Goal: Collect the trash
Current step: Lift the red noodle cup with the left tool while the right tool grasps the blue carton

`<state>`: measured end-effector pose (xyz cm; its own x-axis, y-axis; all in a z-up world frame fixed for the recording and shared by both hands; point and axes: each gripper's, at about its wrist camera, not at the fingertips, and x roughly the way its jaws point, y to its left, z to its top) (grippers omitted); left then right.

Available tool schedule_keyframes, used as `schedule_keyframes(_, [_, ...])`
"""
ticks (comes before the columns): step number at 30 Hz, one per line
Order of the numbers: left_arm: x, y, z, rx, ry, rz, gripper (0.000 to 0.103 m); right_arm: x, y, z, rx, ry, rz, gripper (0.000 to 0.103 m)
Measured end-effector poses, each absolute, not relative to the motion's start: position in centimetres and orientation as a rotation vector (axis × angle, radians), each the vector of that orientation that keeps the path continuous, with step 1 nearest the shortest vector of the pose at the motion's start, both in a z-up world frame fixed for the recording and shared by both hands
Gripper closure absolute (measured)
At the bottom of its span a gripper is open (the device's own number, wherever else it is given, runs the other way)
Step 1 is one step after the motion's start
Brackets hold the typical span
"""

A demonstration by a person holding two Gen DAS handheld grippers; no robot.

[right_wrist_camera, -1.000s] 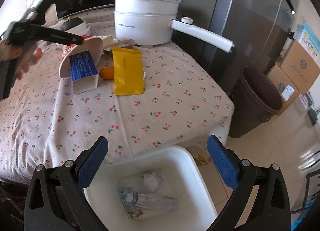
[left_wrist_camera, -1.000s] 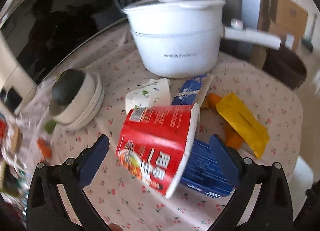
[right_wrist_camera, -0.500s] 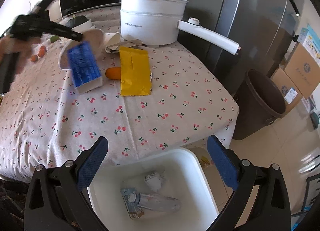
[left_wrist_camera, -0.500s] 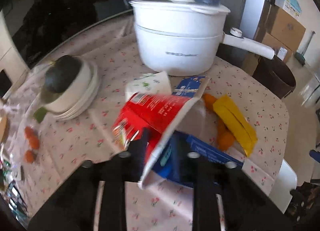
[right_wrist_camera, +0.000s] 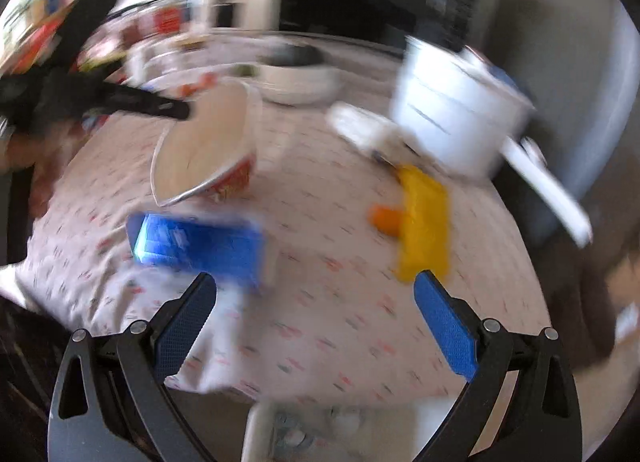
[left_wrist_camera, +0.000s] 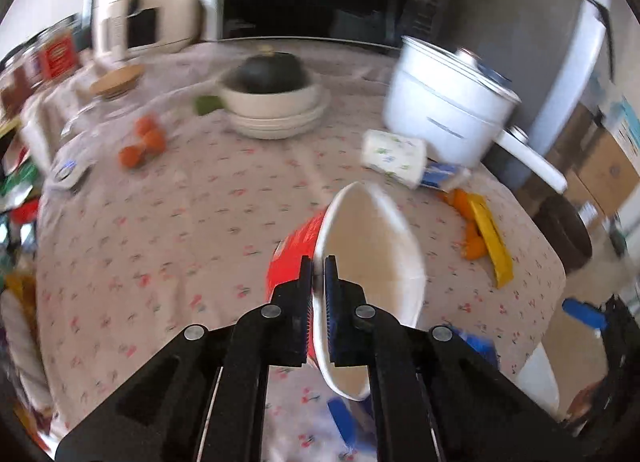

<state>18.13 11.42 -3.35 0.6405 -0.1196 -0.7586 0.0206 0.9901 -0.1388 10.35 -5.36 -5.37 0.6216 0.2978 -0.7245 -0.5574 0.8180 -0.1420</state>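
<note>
My left gripper (left_wrist_camera: pixel 319 276) has its jaws pinched on the rim of the noodle cup (left_wrist_camera: pixel 370 262), held tilted above the tabletop (left_wrist_camera: pixel 192 222); its white inside looks empty. My right gripper (right_wrist_camera: pixel 316 316) has jaws wide, nothing between them. Bowl (left_wrist_camera: pixel 272 96) on stacked plates holds something dark. White bin (right_wrist_camera: pixel 304 430) below the tabletop edge: contents blurred, cut off. Blue carton (right_wrist_camera: pixel 200 248) smeared.

Noodle cup (left_wrist_camera: pixel 296 246): red outside, white inside. Carton (right_wrist_camera: pixel 200 250): blue. Packet (right_wrist_camera: pixel 424 230): yellow; fruit beside it (right_wrist_camera: pixel 384 218) orange. Paper cup (left_wrist_camera: pixel 394 156): white, small green print. Pot (left_wrist_camera: pixel 444 118): white. Counter (left_wrist_camera: pixel 180 230) cloth: pale pink, tiny red cherries. Left tool (left_wrist_camera: pixel 319 270) and right tool (right_wrist_camera: pixel 316 310): black frames, blue pads.
</note>
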Motion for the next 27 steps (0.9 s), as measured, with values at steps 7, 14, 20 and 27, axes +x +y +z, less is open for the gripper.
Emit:
schedule_keyframes(7, [15.4,14.9,0.2,-0.175,0.748,-0.031,0.097,8.9,-0.4,-7.6,-0.54,0.765,0.681,0.007])
schedule_keyframes(14, [15.3,16.2,0.8,-0.223,0.751,-0.048,0.097,6.3,2.8,-10.6,-0.835,0.695,0.748,0.007])
schedule_keyframes(20, [15.3,17.2,0.4,-0.242,0.778,-0.037,0.096,7.3,4.9,-11.8,-1.062,0.652,0.865,0.007])
schedule_keyframes(27, [16.2,18.0,-0.5,-0.248,0.825,-0.021,0.044,10.1,5.2,-12.0,-0.95,0.787,0.906,0.034])
